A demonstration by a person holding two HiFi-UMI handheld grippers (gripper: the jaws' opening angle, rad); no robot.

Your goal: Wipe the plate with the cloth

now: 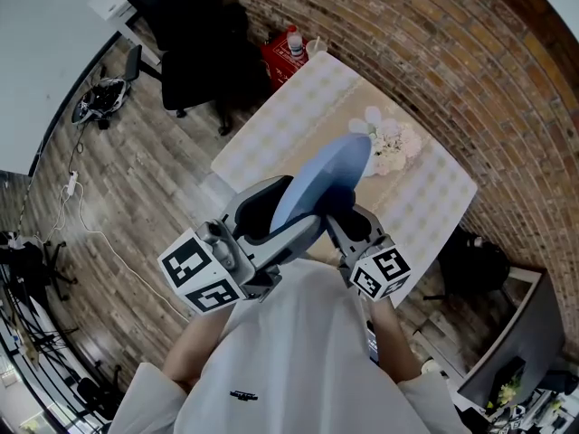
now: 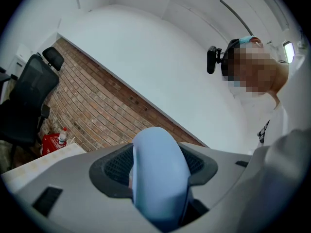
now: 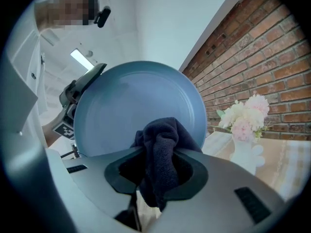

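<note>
A light blue plate is held on edge above the table, tilted up. My left gripper is shut on its rim; in the left gripper view the plate fills the gap between the jaws edge-on. My right gripper is shut on a dark navy cloth. In the right gripper view the cloth bunches between the jaws and presses against the lower part of the plate's face.
A pale checked table lies below, against a brick wall. A white vase of pale flowers stands near its far side, also seen as flowers. A black office chair and a red box with a bottle stand beyond the table.
</note>
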